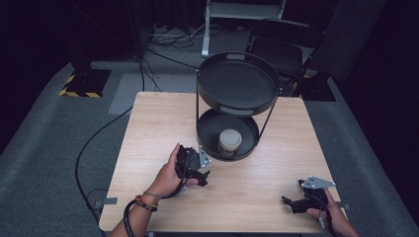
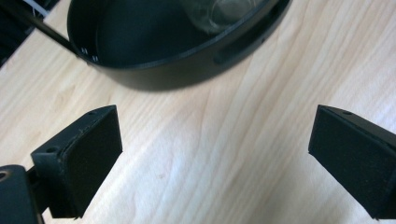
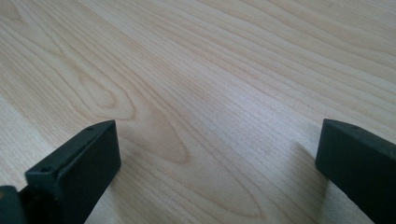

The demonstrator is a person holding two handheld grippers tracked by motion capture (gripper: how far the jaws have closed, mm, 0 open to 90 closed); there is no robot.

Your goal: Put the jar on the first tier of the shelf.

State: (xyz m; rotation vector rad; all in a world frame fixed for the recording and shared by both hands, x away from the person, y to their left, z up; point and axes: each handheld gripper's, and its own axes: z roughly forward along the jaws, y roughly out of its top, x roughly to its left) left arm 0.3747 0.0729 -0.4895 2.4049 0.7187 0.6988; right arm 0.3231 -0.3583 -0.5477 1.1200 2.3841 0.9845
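Left tool [image 2: 215, 154] jaws wide apart over wooden table [image 2: 261, 93], black tray [image 2: 154, 70] ahead, glass jar [image 2: 224, 11] inside

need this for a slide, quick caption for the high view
Two hand-held grippers, left gripper and right gripper, open over a wooden table near a two-tier black tray stand holding a jar.

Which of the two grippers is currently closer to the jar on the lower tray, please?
Left. The left gripper hovers just outside the lower tray holding the jar; the right gripper sits far off near the table's right front corner.
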